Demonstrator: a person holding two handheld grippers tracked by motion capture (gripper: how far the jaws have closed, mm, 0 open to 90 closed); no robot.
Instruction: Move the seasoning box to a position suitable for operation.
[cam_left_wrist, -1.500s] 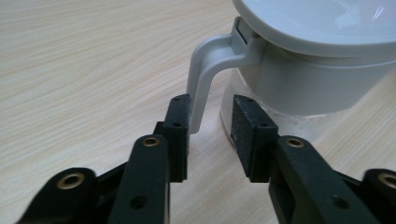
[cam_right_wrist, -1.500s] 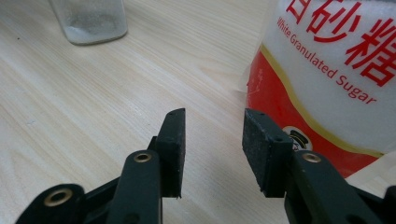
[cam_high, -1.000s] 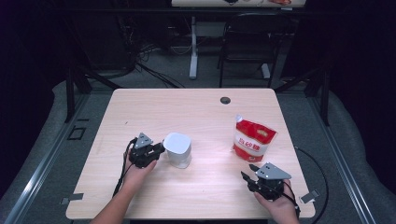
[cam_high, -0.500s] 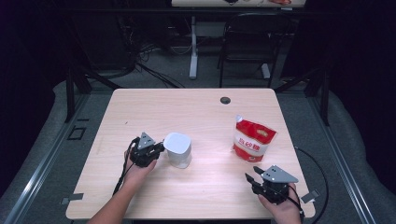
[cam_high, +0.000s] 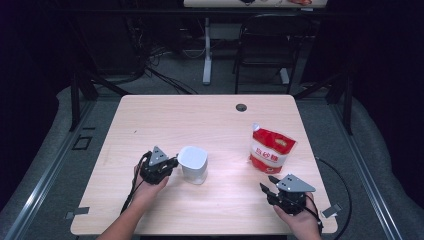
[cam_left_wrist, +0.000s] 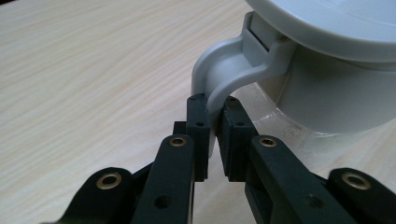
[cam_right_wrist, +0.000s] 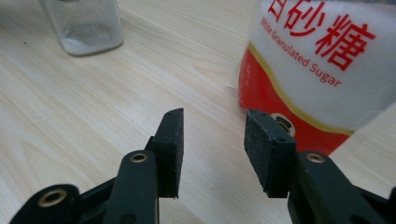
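Jar (cam_high: 193, 164) stands left of the sugar bag (cam_high: 270, 149) on the table (cam_high: 165, 115). Left gripper (cam_left_wrist: 212, 126) has just been closing and now clamps the jar handle (cam_left_wrist: 219, 77). Right gripper (cam_right_wrist: 212, 140) waits open near the bag; next it probably must grasp it.

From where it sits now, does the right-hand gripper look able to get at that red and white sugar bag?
Probably yes. The right gripper has open jaws aimed at the red and white sugar pouch, with bare wooden table between them and nothing blocking.
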